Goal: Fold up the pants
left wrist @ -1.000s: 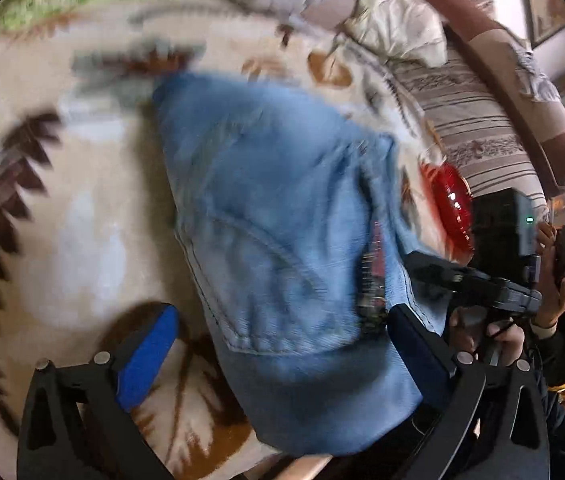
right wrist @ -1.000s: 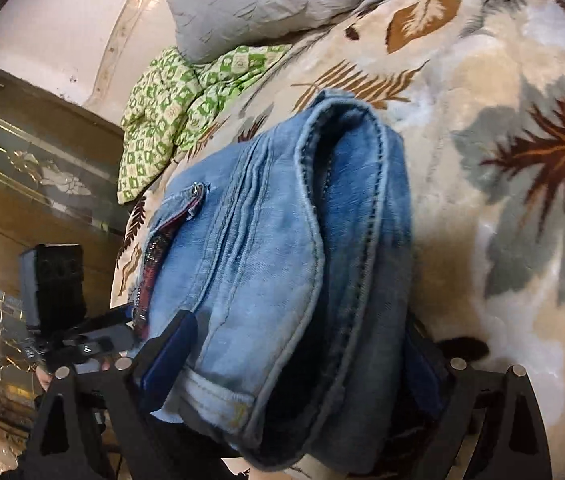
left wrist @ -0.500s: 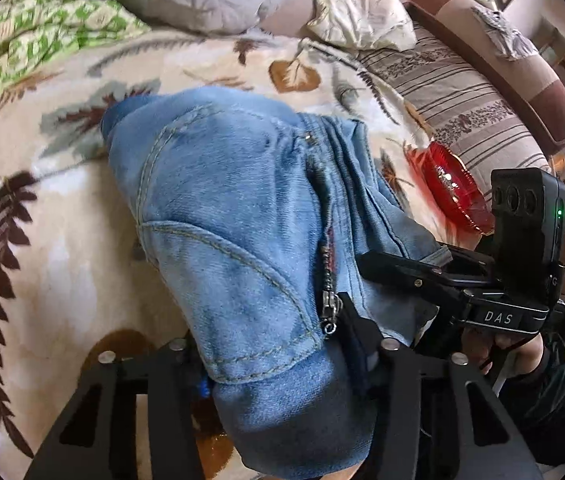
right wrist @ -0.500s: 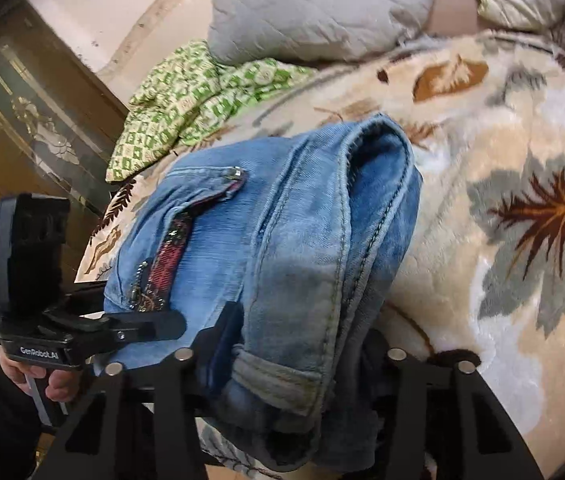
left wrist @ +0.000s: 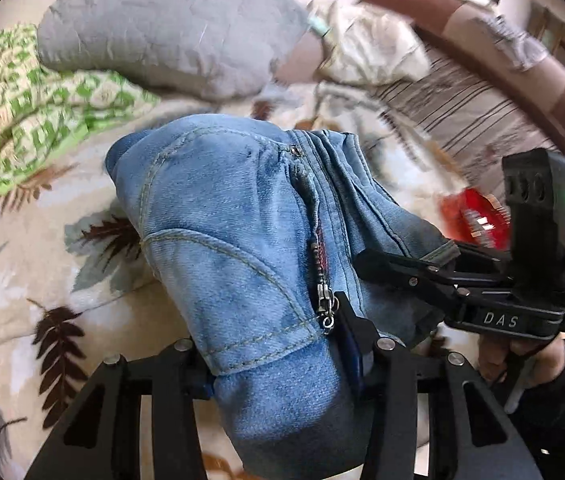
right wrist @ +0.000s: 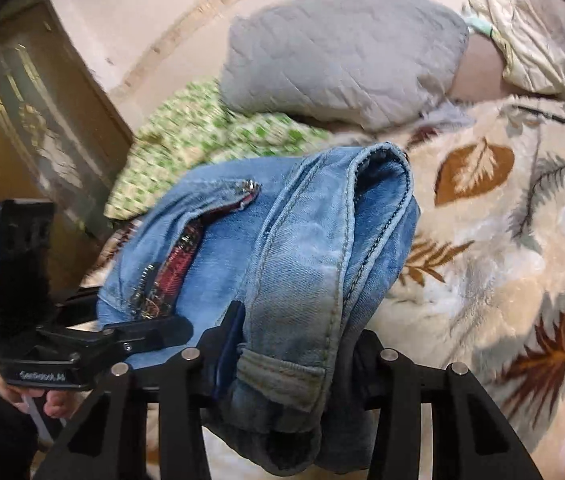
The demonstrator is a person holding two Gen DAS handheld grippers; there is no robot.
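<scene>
The pants are light blue jeans (left wrist: 226, 232), folded into a thick bundle with an open zip showing red lining (right wrist: 186, 252). My left gripper (left wrist: 278, 364) is shut on the near end of the bundle. My right gripper (right wrist: 286, 360) is shut on the other side of the same bundle (right wrist: 314, 248). Each gripper shows in the other's view: the right one (left wrist: 402, 268) at the right, the left one (right wrist: 138, 332) at the lower left. The bundle is held a little above the leaf-patterned blanket (left wrist: 22, 280).
A grey quilted pillow (left wrist: 170, 28) and a green patterned cloth (left wrist: 22, 108) lie at the far side of the bed. A red object (left wrist: 474, 216) and a striped cushion (left wrist: 474, 112) are at the right. A wooden cabinet (right wrist: 22, 120) stands at the left.
Both grippers have closed on the folded jeans, from open a second ago. The bundle has lifted and both views now tilt up toward the pillows.
</scene>
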